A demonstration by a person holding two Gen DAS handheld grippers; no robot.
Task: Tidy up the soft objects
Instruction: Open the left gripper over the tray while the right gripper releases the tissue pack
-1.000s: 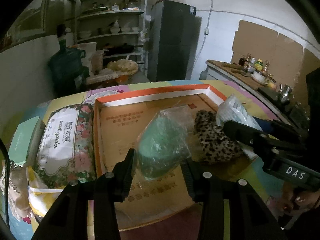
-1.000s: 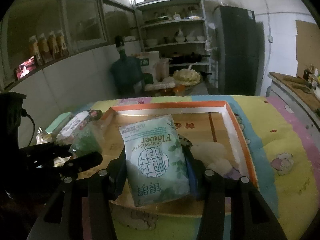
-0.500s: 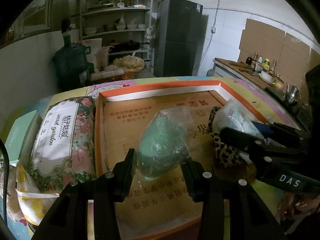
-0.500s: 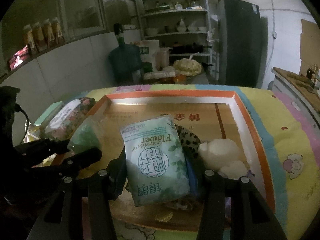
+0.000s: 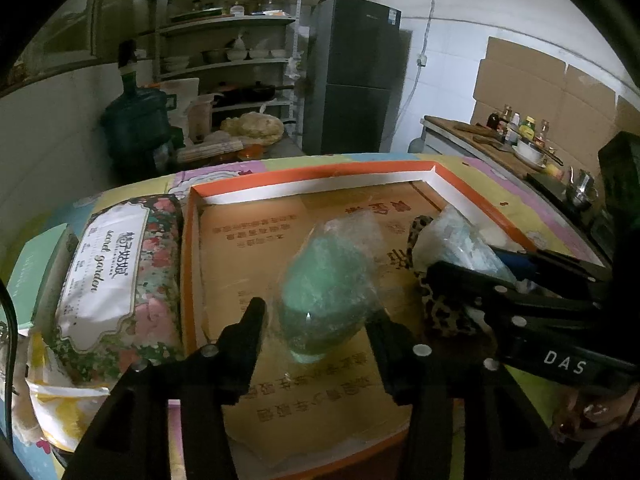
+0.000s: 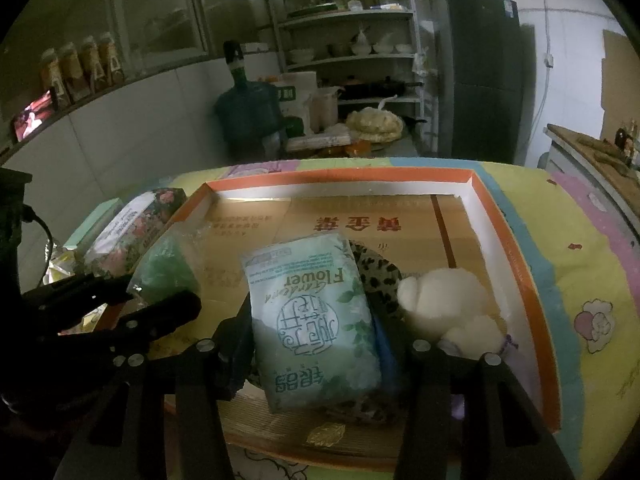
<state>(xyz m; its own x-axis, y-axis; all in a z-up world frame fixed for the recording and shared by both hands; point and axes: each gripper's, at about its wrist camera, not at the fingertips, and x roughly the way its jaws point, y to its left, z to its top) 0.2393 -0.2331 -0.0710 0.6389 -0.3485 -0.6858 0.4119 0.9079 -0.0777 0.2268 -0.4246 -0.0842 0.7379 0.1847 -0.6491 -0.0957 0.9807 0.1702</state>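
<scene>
Over the orange-rimmed cardboard tray [image 5: 192, 264], the left tool [image 5: 316, 316], jaws just widened, brackets the green bagged bundle [image 5: 326, 292] loosely; the right tool [image 6: 316, 332] grips the tissue pack [image 6: 312, 320].

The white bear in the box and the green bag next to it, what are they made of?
The white bear looks like fluffy plush fabric: its surface is fuzzy and matte, with soft rounded lumps. The green bag seems to be thin clear plastic film, since it crinkles and catches a small shine; the green stuff inside looks soft, but what it is cannot be told.
</scene>
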